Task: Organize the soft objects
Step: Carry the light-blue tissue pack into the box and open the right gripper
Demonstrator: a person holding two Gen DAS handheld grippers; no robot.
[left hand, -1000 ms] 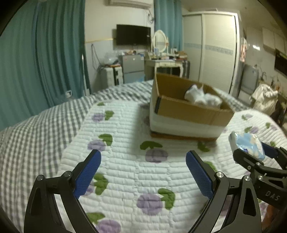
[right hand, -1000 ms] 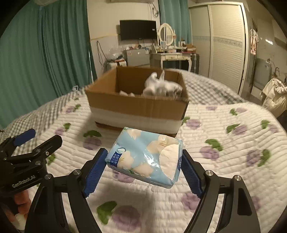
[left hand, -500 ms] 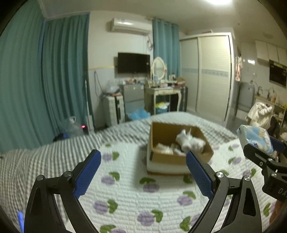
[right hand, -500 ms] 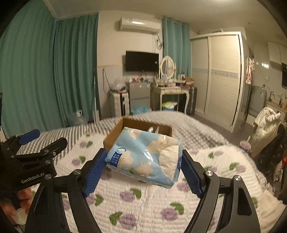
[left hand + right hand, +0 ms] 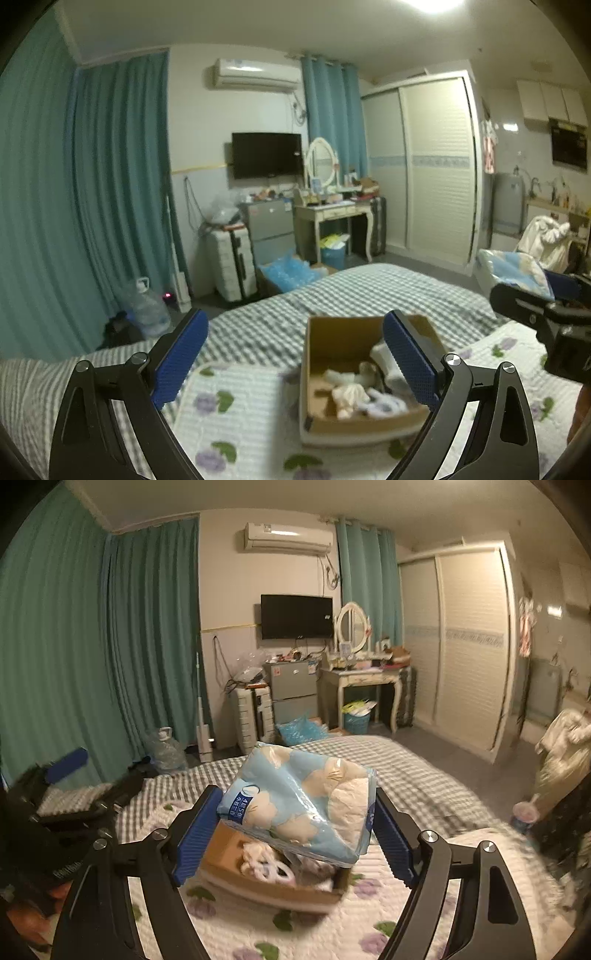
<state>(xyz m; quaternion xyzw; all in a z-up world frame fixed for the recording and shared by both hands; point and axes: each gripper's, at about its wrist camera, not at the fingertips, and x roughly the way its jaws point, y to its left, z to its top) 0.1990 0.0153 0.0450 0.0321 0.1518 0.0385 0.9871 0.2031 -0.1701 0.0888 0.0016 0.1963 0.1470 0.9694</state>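
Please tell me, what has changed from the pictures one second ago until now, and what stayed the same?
Both grippers rose: the cardboard box now sits lower and smaller in both views, and more of the room shows. The right gripper carried the tissue pack up over the box. Unchanged: the pack stays clamped, the left gripper stays open and empty, and the box stays on the quilt.

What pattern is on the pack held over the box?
The pack is light blue with cream blotches, clearest in the right wrist view.

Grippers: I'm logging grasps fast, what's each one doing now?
Left gripper: open, nothing between its pads.
Right gripper: shut on the blue tissue pack.
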